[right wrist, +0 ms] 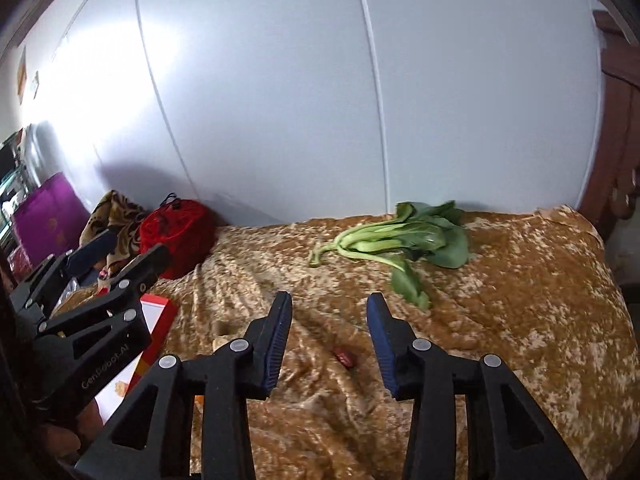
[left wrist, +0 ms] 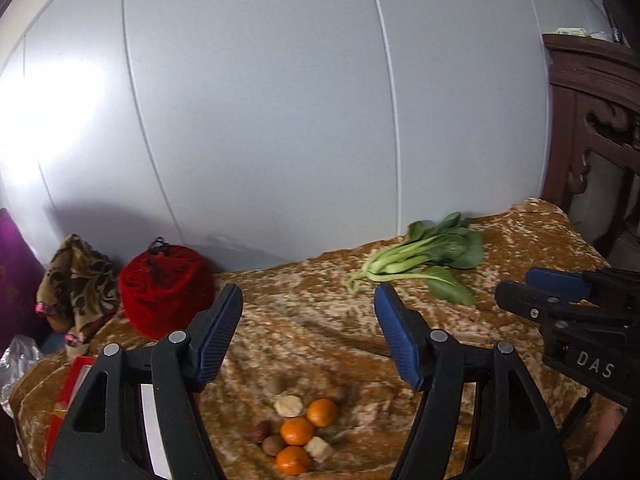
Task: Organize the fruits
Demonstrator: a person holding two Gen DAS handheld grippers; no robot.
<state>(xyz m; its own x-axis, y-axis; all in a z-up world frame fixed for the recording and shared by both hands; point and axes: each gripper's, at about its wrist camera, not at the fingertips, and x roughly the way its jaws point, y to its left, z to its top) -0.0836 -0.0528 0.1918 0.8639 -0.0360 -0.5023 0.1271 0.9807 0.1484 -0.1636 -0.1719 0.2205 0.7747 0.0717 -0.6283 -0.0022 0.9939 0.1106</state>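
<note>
Left tongs (left wrist: 308, 300): jaws spread wide, nothing between them. Right tongs (right wrist: 330, 304): jaws likewise apart and empty.

The fruit pile (left wrist: 302, 432) lies on the cloth-covered worktop (left wrist: 520, 240), directly below and just ahead of the left tongs, framed between the two fingers. It holds three oranges (left wrist: 297, 431), two pale lumps and several small brown pieces; the blur leaves the kind of the brown ones uncertain. The pile runs roughly front to back. The left tongs are plainly the nearer to it.

One small red fruit (right wrist: 345, 357), possibly a date, lies apart from the pile, between and just ahead of the right tongs' fingers, its long axis slanting slightly across the gap. The right tongs are nearer to this one.

Further out, a leafy green vegetable (right wrist: 396, 240) lies near the wall, stems toward the left. A red bag (left wrist: 166, 288) stands at the far left.

Legible writing: "DAS" on the right tongs' body in the left view; what reads as "GenRobot.AI" on the left tongs' body in the right view.
</note>
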